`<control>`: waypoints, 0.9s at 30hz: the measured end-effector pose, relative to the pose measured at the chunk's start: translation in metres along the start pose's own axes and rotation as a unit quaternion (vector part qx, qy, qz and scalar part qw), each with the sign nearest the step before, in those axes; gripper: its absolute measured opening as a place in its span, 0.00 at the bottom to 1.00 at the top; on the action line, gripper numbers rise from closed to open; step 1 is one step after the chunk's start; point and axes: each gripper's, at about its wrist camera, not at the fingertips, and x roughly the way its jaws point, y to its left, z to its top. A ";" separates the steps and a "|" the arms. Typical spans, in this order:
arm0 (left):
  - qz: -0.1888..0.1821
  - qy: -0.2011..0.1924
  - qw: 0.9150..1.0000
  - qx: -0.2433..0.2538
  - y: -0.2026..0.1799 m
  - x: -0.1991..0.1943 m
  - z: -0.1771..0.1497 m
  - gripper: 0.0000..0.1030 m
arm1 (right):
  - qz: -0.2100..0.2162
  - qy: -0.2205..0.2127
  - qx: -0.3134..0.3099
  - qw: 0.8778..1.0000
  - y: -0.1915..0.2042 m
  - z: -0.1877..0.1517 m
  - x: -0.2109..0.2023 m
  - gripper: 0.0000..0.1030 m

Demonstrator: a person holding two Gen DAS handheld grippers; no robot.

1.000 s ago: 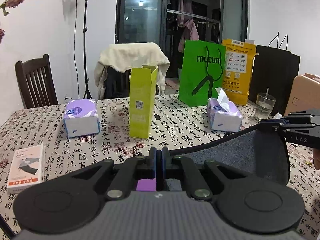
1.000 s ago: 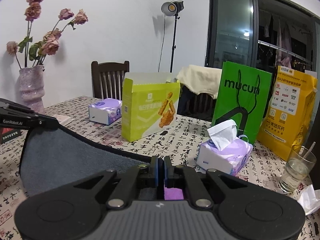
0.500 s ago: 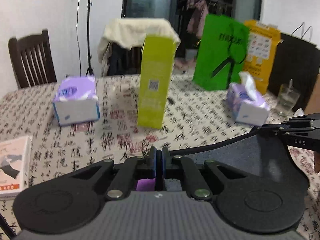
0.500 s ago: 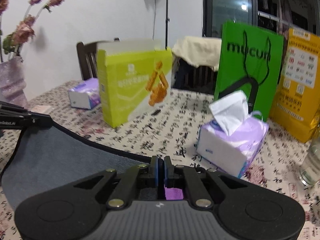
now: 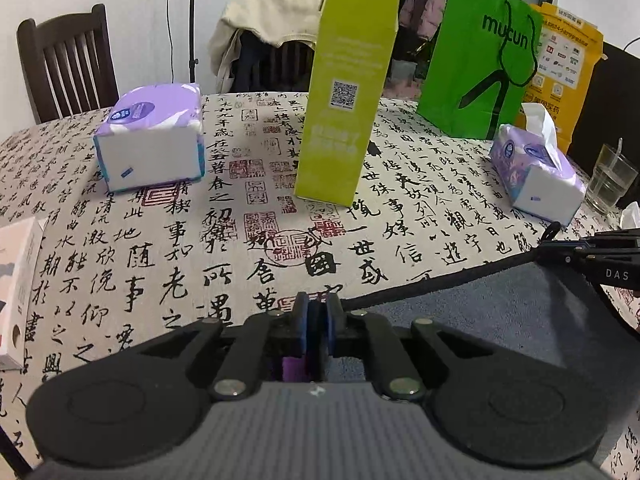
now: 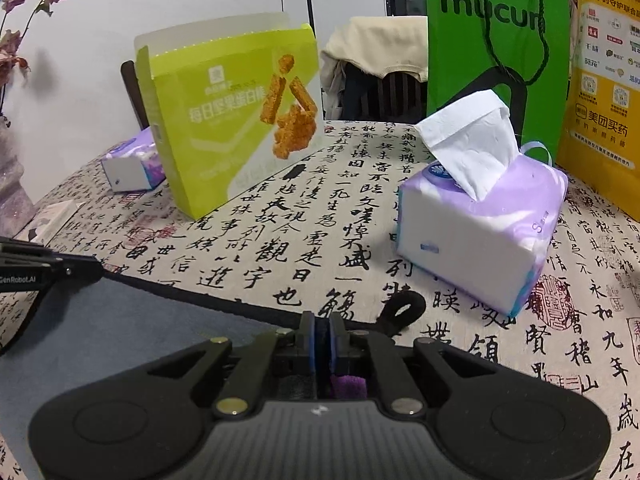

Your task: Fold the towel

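While both tongs are clamped tight, the left gripper [image 5: 316, 320] and the right gripper [image 6: 323, 332] each pinch a corner of the grey towel [image 5: 500, 312], so its dark-trimmed edge runs stretched between them just over the tablecloth [image 5: 240, 240]. Its little hanging loop [image 6: 404, 308] sticks out beside the right one. Further back there's a lime box [image 5: 348, 92], a tissue pack [image 6: 480, 220] and a green bag [image 5: 480, 60].

A home dining room: a bench under a calligraphy-print cloth [image 5: 168, 240], a dark wooden slatted chair [image 5: 64, 64], a purple tissue pack [image 5: 152, 140], a green paper shopping bag [image 5: 480, 64].
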 end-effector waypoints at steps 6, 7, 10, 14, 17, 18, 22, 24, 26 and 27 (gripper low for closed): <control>0.006 0.008 1.000 -0.010 0.001 -0.005 0.001 0.49 | -0.008 -0.003 -0.003 1.000 0.001 0.001 -0.003 0.19; 0.010 0.004 1.000 -0.007 0.000 -0.007 0.000 0.49 | -0.008 -0.004 -0.003 1.000 0.002 0.001 -0.004 0.24; 0.014 0.003 1.000 -0.001 -0.003 -0.015 -0.001 0.55 | -0.006 -0.010 -0.002 1.000 0.003 0.002 -0.011 0.38; 0.019 -0.011 1.000 0.001 -0.005 -0.033 -0.001 0.70 | -0.012 -0.022 0.008 1.000 0.005 0.004 -0.024 0.85; 0.023 -0.021 1.000 0.003 -0.007 -0.047 -0.002 0.77 | -0.003 -0.032 0.016 0.999 0.007 0.006 -0.037 0.91; 0.022 -0.019 1.000 0.001 -0.007 -0.051 -0.002 0.82 | -0.006 -0.033 0.013 0.999 0.009 0.007 -0.041 0.92; 0.025 -0.019 0.999 -0.010 -0.008 -0.067 -0.005 0.87 | -0.011 -0.040 0.002 0.999 0.016 0.007 -0.058 0.94; 0.028 -0.024 0.999 -0.012 -0.009 -0.076 -0.008 0.91 | -0.010 -0.045 0.000 0.999 0.018 0.006 -0.066 0.95; 0.030 -0.029 0.999 -0.014 -0.009 -0.084 -0.011 0.93 | -0.009 -0.049 -0.004 0.999 0.022 0.005 -0.074 0.95; 0.031 -0.032 0.999 -0.014 -0.010 -0.088 -0.013 0.94 | -0.009 -0.050 -0.006 0.999 0.025 0.004 -0.078 0.96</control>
